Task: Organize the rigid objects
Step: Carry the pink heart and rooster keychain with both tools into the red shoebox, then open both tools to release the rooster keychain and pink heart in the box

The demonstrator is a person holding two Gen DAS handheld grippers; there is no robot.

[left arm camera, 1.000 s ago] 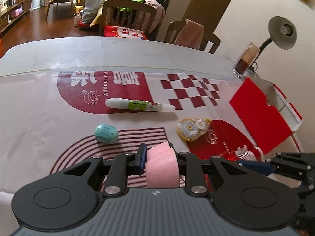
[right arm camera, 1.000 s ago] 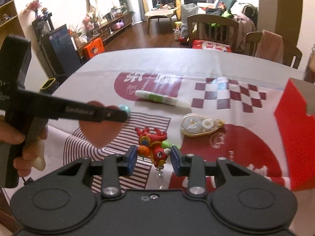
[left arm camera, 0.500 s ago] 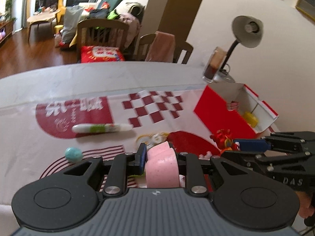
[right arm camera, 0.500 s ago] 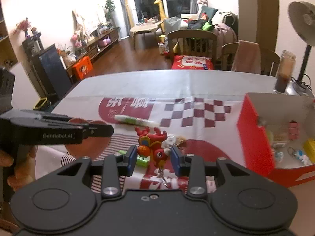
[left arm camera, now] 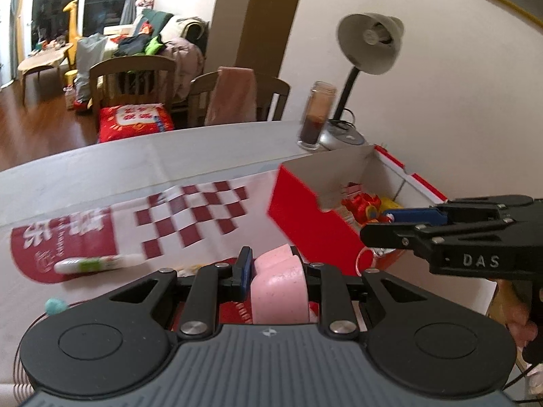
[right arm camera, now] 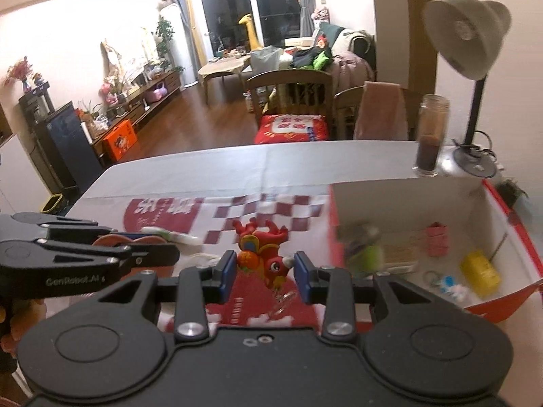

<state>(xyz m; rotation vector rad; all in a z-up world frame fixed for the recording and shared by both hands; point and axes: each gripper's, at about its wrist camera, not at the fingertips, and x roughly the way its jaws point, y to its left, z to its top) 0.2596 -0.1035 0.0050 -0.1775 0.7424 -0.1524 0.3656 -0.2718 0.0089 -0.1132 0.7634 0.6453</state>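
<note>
Blurred and hidden bits

My left gripper hides the pink speckled block's right side; the red-walled cardboard box's green item is smeared unreadable.

env: home, dining/living room | cues: wooden dining chairs at counter's far edge | sofa piled with clothes | giraffe toy | desk lamp

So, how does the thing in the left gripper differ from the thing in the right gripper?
The left gripper holds a plain pink block, smooth and one colour; the right gripper holds a red dragon-like toy with many colours and horns. The block fills the space between its fingers, while the toy is narrower and has a key ring hanging below. Both are gripped, lifted above the table, near the red box.
</note>
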